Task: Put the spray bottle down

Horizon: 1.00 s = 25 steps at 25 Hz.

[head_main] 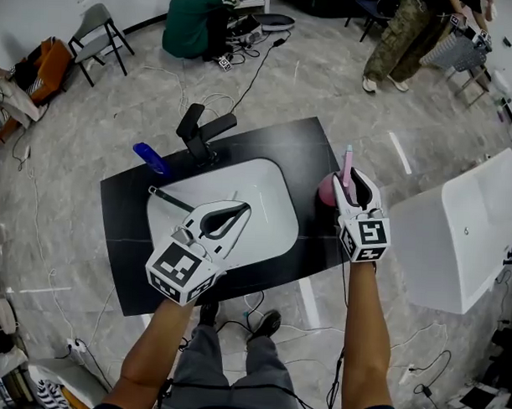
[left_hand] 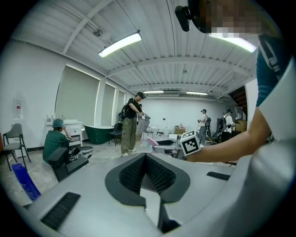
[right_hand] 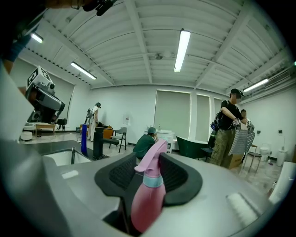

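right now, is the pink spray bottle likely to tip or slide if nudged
Bottle looks tall and narrow with a trigger head, and leans between the right tongs, so it probably tips easily. Smooth plastic likely slides on the glossy counter. Probably rigid, not fragile.

Pink spray bottle [head_main: 327, 190] sits between the right gripper's [head_main: 355, 180] jaws.

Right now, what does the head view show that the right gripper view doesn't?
Only the head view: the person's shoe. Only the right gripper view: the ceiling lamp and the green bathtub. Both: the pink spray bottle standing between the open jaws of the right gripper, the black tap, the sink.
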Available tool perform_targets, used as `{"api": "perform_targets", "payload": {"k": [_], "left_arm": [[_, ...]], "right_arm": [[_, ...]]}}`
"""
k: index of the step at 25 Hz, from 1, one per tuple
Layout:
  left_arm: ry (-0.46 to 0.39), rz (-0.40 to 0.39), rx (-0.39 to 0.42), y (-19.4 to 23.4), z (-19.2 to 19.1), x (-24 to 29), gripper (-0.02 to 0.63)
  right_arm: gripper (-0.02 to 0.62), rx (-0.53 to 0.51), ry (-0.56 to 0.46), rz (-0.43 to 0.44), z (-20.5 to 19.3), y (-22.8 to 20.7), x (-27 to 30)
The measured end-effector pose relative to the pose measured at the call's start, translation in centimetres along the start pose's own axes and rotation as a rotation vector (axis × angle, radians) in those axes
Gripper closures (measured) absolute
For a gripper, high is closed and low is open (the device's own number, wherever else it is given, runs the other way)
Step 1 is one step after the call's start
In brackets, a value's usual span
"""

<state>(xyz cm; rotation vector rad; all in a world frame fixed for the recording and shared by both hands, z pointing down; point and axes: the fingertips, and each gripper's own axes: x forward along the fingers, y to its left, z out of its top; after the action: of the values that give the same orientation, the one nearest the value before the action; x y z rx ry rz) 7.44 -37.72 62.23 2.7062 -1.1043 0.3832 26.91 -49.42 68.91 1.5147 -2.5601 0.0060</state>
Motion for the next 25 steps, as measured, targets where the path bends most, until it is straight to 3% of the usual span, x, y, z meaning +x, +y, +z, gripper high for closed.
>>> {"api": "perform_targets", "payload": {"k": [25], "left_arm": [[-0.038, 0.009, 0.040, -1.8, 4.3, -4.9, 0.601]], "right_arm": [[0.390, -0.055, -0.036, -0.018, 6.3, 0.8, -3.4]]}}
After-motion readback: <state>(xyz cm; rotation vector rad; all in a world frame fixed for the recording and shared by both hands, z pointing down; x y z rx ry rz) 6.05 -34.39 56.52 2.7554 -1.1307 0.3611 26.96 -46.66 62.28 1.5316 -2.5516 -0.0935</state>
